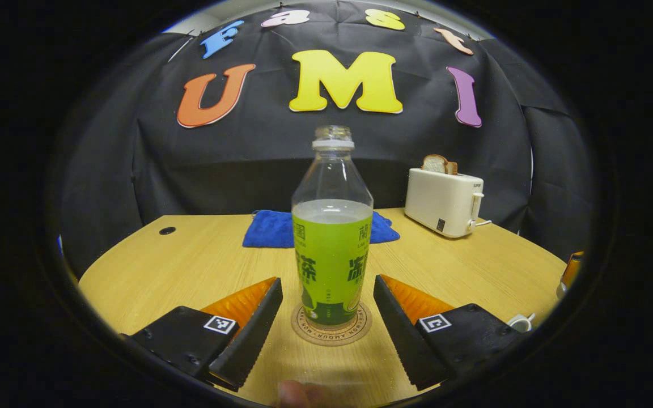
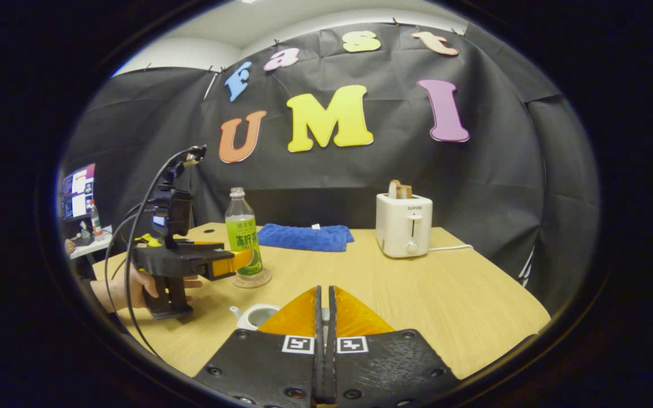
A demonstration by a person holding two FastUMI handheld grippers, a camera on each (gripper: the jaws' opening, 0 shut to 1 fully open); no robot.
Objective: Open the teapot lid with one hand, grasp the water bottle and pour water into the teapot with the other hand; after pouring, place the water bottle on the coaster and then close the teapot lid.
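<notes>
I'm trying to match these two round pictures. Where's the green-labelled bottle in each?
Left gripper view: water bottle dead centre, upright on the coaster, between the open gripper's fingers.
Right gripper view: left of centre, beside the left gripper.
Shared landmark: the white toaster, right of the bottle.

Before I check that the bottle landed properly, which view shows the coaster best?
The left gripper view: the coaster lies close and centred between the open fingers, its rim showing all round the water bottle standing on it. The right gripper view shows it small and far off, partly behind the left gripper.
</notes>
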